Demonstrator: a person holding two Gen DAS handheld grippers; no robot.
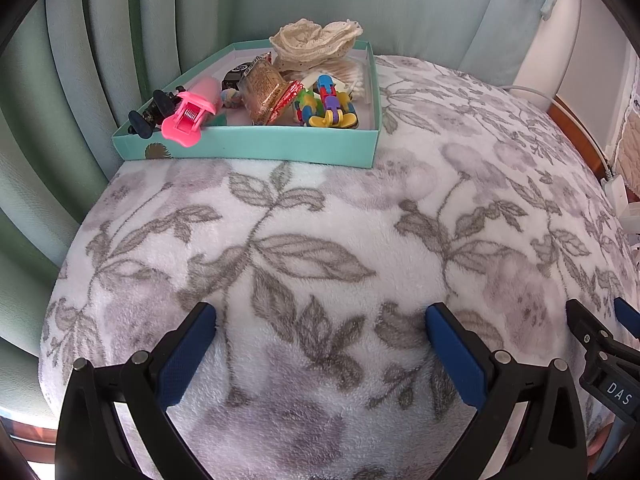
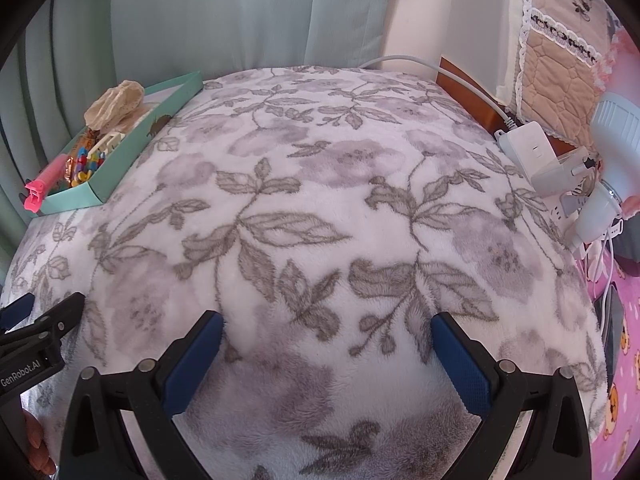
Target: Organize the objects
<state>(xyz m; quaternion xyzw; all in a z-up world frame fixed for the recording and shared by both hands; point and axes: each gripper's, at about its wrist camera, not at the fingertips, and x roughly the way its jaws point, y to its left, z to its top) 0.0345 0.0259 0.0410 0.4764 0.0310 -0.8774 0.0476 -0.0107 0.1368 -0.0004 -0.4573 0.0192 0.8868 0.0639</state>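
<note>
Spread across the whole surface: a fleecy blanket point(image 1: 320, 240) with grey leaves and pale purple flowers, bare in the middle. Behind it, green curtains point(image 1: 60, 100). At the far left corner, against the curtains: a shallow teal box point(image 1: 256, 146), crammed. Inside, from big to small: a cream lace cloth point(image 1: 316, 46) heaped at the back, a crinkly snack packet point(image 1: 266, 92) in the middle, a pink hair clip point(image 1: 188, 118) hanging over the front rim, a black clip point(image 1: 154, 112) just left of it, a bright plastic toy point(image 1: 326, 106) on the right. Off the right edge: a white power strip point(image 2: 532, 152) and cable. Low over the near blanket, well apart from the box: left gripper point(image 1: 320, 320) and right gripper point(image 2: 326, 330), jaws spread wide, nothing held.
</note>
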